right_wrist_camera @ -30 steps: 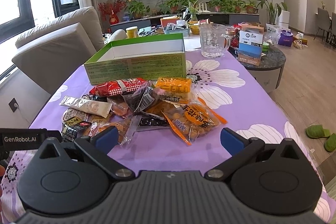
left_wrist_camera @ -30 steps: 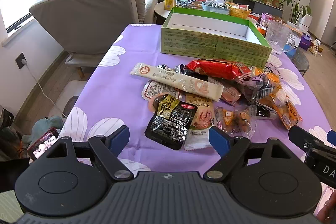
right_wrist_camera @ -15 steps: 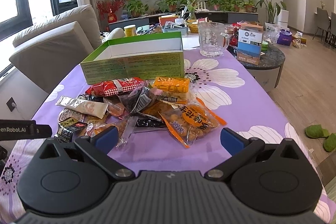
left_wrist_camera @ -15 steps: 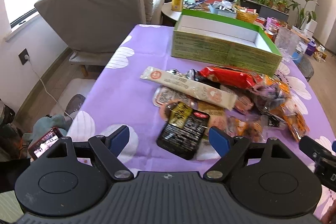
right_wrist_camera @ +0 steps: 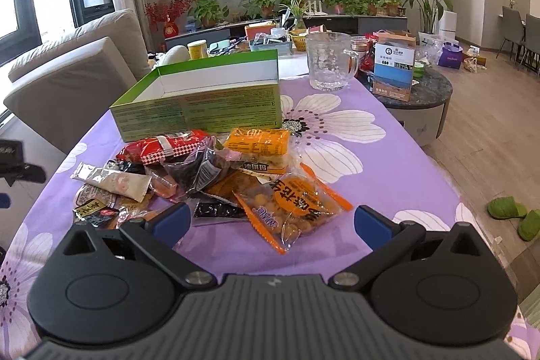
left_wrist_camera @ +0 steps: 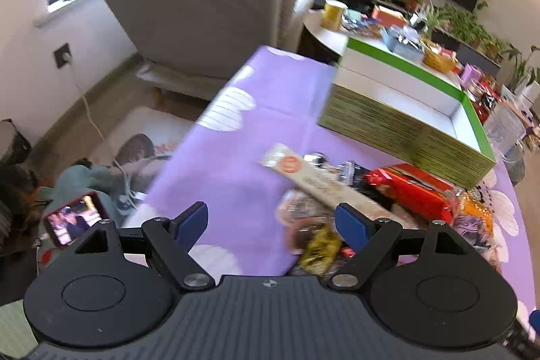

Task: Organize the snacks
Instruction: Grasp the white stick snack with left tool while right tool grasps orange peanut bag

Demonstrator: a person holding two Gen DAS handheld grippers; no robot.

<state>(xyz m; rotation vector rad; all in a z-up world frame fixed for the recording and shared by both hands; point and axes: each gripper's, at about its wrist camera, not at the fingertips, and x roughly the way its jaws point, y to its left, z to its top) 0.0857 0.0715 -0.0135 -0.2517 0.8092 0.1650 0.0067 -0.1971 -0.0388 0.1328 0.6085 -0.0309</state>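
A pile of snack packets lies on the purple flowered tablecloth (right_wrist_camera: 388,184): a long beige packet (left_wrist_camera: 324,184), a red packet (left_wrist_camera: 410,189), a black packet (right_wrist_camera: 96,211), a yellow packet (right_wrist_camera: 258,145) and an orange-edged peanut bag (right_wrist_camera: 293,208). Behind the pile stands an open green box (right_wrist_camera: 199,108) with a white, empty inside; it also shows in the left wrist view (left_wrist_camera: 405,113). My left gripper (left_wrist_camera: 271,221) is open and empty, above the table's left edge beside the pile. My right gripper (right_wrist_camera: 271,221) is open and empty, just in front of the peanut bag.
A grey armchair (left_wrist_camera: 209,12) stands left of the table. A glass pitcher (right_wrist_camera: 329,61) stands at the far end of the table. A round side table (right_wrist_camera: 415,86) with boxes is to the right. A phone (left_wrist_camera: 76,220) lies on clothes on the floor at left.
My left gripper has swung left and tilted, so the pile now sits to its right. My right gripper has moved slightly closer to the pile. Both stayed open.
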